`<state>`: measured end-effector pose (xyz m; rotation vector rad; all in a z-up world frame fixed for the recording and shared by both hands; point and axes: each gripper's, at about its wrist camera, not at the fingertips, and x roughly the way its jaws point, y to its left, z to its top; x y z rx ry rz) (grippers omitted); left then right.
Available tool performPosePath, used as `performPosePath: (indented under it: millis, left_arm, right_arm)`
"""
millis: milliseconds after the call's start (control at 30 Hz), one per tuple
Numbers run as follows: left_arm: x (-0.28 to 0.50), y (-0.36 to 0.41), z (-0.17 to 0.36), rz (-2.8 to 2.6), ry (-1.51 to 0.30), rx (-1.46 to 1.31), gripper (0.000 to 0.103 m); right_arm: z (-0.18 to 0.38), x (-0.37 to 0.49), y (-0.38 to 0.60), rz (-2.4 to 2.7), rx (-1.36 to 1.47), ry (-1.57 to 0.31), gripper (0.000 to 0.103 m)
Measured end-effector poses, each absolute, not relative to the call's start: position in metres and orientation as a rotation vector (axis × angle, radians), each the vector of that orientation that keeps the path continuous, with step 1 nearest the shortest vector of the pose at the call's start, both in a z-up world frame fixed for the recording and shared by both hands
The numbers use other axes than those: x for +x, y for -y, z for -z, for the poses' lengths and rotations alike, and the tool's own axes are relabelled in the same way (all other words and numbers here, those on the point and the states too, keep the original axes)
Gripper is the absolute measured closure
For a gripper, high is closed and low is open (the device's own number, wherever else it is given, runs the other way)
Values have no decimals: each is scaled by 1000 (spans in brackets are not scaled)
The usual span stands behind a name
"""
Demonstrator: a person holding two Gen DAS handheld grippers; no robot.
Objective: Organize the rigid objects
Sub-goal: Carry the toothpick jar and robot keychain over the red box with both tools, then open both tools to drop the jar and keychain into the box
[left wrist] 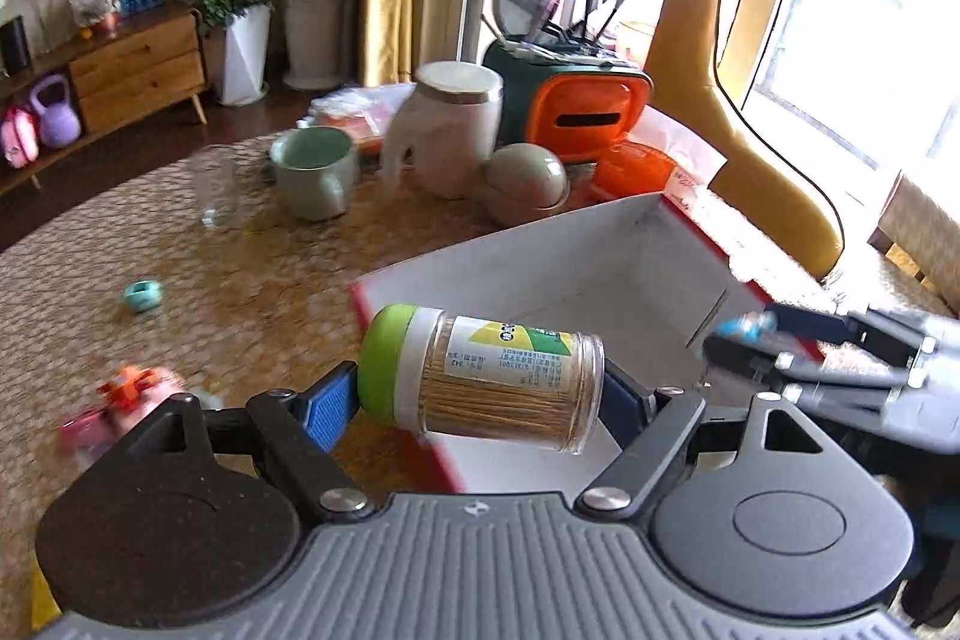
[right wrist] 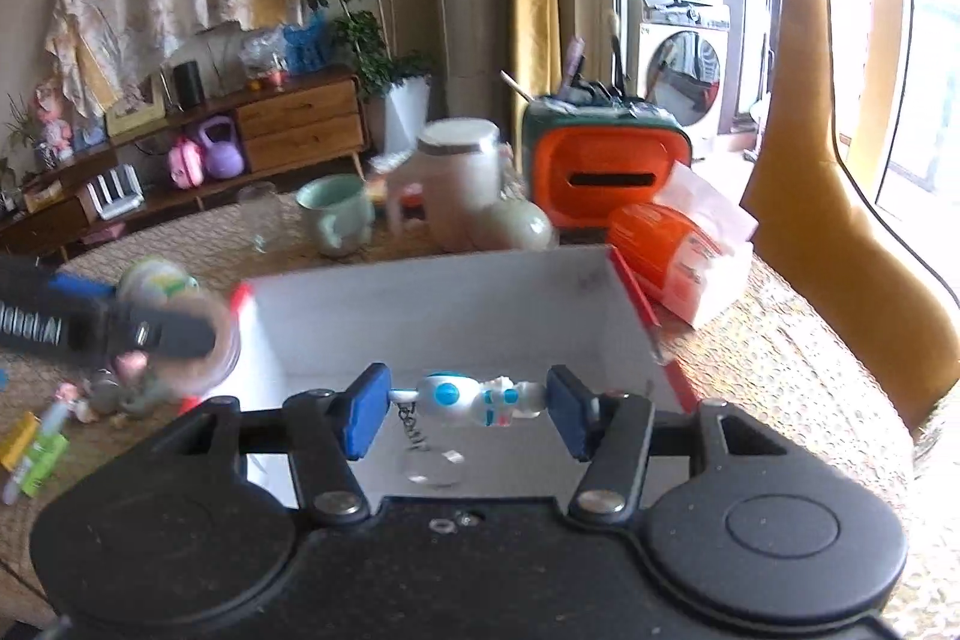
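My left gripper (left wrist: 480,388) is shut on a clear toothpick jar (left wrist: 492,376) with a green cap, held sideways above the near left corner of the white box (left wrist: 600,268) with red edges. The right gripper (right wrist: 465,409) is shut on a small white and blue robot figure (right wrist: 480,400), from which a keychain spring and ring hang, over the open box (right wrist: 420,304). In the left wrist view the right gripper (left wrist: 738,334) shows at the right over the box rim. The left gripper and its jar (right wrist: 174,316) appear blurred at the left in the right wrist view.
On the woven mat stand a green mug (left wrist: 312,172), a clear glass (left wrist: 216,187), a white canister (left wrist: 450,124), a round green pot (left wrist: 528,184) and an orange and green organizer (left wrist: 576,112). A teal ring (left wrist: 143,293) and small toys (left wrist: 126,391) lie at the left. A yellow chair (left wrist: 750,112) stands behind.
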<state>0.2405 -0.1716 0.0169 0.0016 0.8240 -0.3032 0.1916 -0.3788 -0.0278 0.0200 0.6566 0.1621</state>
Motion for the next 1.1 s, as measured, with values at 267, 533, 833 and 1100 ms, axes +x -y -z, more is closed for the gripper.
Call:
performPosePath:
  millis: [267,533,833,1100]
  left_arm:
    - [298,232,17,309,-925,39,20]
    - [333,268,60,310,-1029,62,20]
    - [351,284,95,319,-1118,110,20]
    - [351,286,105,320,-1140,140,20]
  right_arm:
    - [55,212,389,-178,-46,-740,47]
    - [78,226,382,-220,-136,-825,47]
    - [92,239,381,-237,-170,-929,47]
    - [100,242,378,-229,-159,-968,46]
